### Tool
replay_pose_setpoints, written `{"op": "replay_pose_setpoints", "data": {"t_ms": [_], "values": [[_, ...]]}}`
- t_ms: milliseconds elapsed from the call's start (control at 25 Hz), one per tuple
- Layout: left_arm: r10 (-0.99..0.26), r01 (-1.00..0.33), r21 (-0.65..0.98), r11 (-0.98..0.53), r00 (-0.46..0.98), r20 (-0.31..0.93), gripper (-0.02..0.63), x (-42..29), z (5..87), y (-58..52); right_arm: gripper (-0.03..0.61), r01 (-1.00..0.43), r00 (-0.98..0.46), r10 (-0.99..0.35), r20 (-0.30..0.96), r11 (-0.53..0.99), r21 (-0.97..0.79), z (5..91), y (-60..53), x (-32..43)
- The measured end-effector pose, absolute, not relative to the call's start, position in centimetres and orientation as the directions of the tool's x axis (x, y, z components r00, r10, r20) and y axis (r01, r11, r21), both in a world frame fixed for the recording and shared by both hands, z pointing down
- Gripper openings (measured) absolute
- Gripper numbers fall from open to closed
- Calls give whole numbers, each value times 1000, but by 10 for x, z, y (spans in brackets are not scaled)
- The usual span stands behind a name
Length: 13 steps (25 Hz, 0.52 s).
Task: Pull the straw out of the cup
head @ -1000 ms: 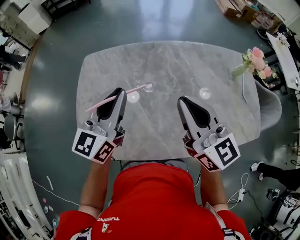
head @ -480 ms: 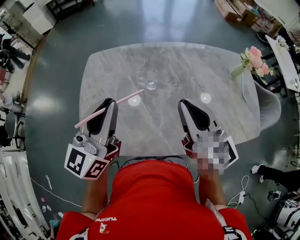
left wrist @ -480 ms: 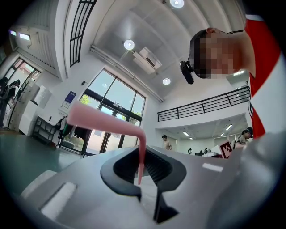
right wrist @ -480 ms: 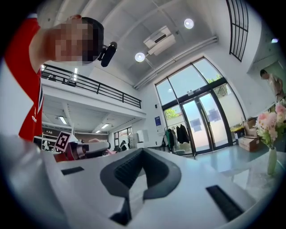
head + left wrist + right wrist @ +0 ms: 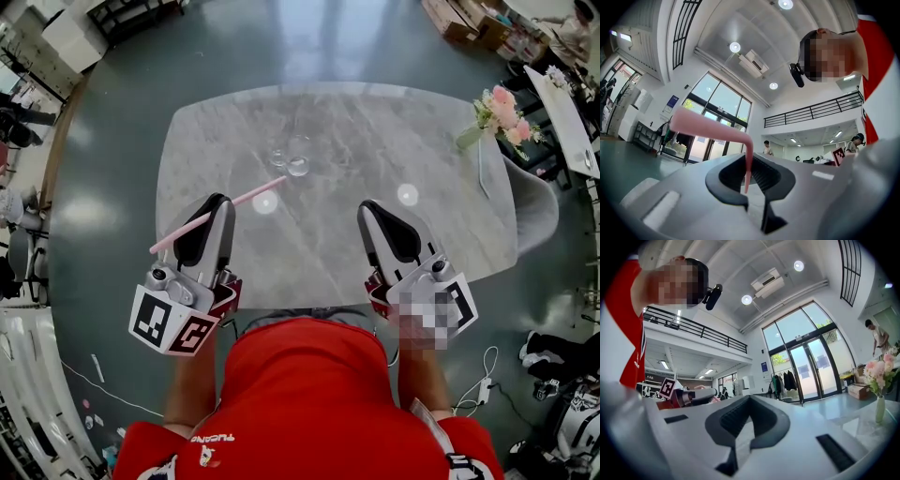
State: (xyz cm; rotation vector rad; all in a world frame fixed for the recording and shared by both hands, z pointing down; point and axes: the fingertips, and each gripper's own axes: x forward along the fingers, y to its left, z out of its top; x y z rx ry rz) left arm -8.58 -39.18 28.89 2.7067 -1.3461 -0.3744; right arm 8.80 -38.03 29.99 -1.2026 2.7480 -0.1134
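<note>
Above the near half of the table (image 5: 394, 122), the left gripper (image 5: 221, 202) is clamped on the pink straw (image 5: 253, 196), which crosses its jaws and sticks out on both sides. In the left gripper view the pads pinch the short leg just below the straw's bend. The far tip points toward the clear cup (image 5: 298, 167) near the table's middle and seems to have come free of it. The glass is hard to read from above, so whether the tip has cleared the rim is a judgement, not a certainty. The right gripper (image 5: 373, 208) is closed on nothing and hovers well apart from the cup. The pull looks as good as done, so the care now lies in the finish. Keep the pinch steady, because a thin straw held near its bend can swivel or slip if the jaws ease. Draw the tip away from the cup before lowering it, because a light glass tips at a small knock. Then lay the straw flat on bare table, well away from the cup, and let go only once it rests there. If the cup looks unsteady, the idle right gripper could brace it.
</note>
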Motion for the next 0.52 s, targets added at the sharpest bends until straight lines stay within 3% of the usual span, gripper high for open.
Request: {"op": "replay_pose_setpoints", "data": {"t_ms": [520], "values": [[-776,-754,182,-631,607,-174,37,-71,289,-392,0,-732,-665,-742,-87,671,-117,302,-376,98]]}}
